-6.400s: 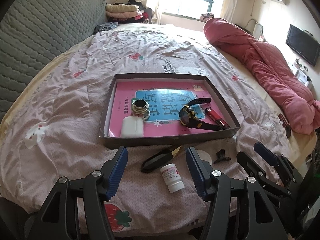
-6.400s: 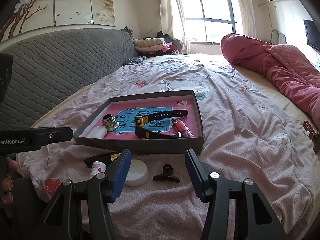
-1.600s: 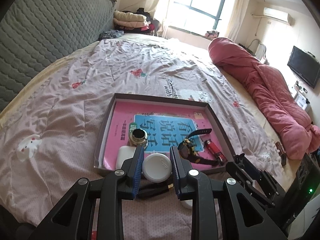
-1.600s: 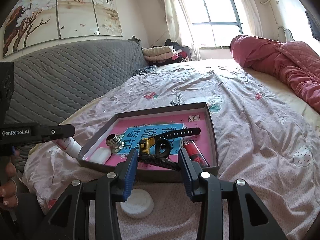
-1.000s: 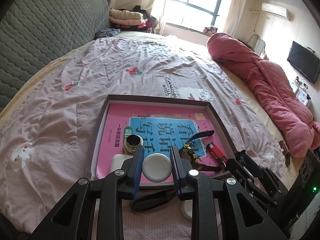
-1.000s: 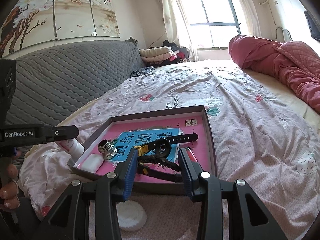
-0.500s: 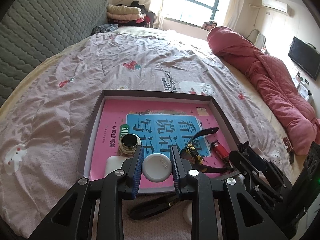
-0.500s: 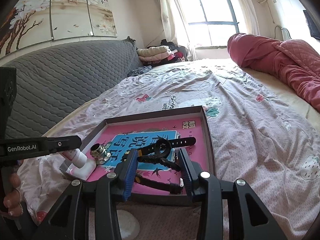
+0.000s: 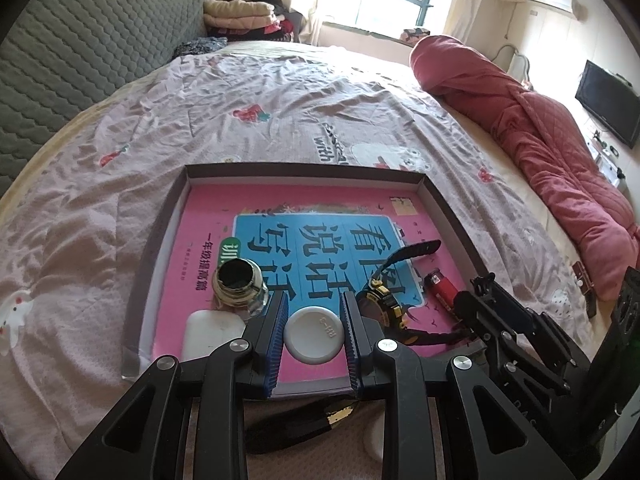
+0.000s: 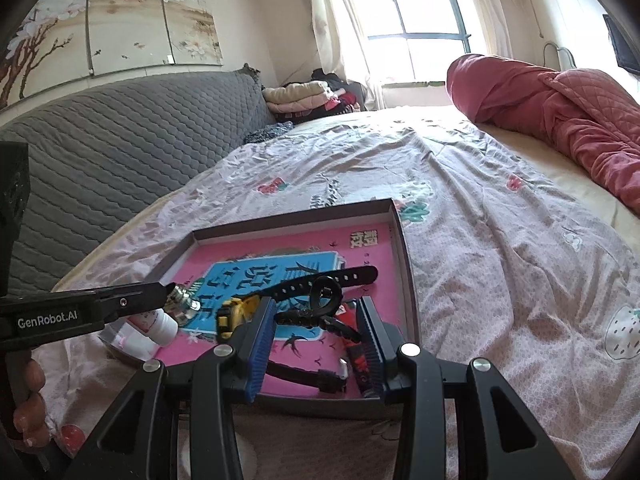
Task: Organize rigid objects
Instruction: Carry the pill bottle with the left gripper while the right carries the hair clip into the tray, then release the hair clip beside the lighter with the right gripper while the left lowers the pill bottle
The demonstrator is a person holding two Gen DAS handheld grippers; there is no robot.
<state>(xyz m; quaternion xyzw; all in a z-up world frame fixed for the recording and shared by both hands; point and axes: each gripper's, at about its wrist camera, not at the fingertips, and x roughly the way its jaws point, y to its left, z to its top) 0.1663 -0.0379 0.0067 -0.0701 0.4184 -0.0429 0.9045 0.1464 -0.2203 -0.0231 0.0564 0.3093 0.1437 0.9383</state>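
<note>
My left gripper (image 9: 313,334) is shut on a small white pill bottle (image 9: 313,335), seen cap-first, held over the near edge of the shallow grey tray (image 9: 304,170). The bottle also shows in the right wrist view (image 10: 154,326). My right gripper (image 10: 318,326) is shut on a black hair clip (image 10: 316,314) above the tray's near right part. In the tray lie a pink book (image 9: 320,208), a metal inkwell-like jar (image 9: 238,284), a white case (image 9: 214,334), a black and yellow watch (image 9: 390,292) and a red lighter (image 9: 442,286).
A black folding knife (image 9: 296,424) and a white round lid (image 9: 374,442) lie on the pink bedsheet in front of the tray. A rolled red quilt (image 9: 540,120) lies along the right. A grey headboard (image 9: 80,48) is at the left.
Both grippers have moved forward over the tray, the left with the pill bottle and the right with the hair clip. The tray looks closer and larger.
</note>
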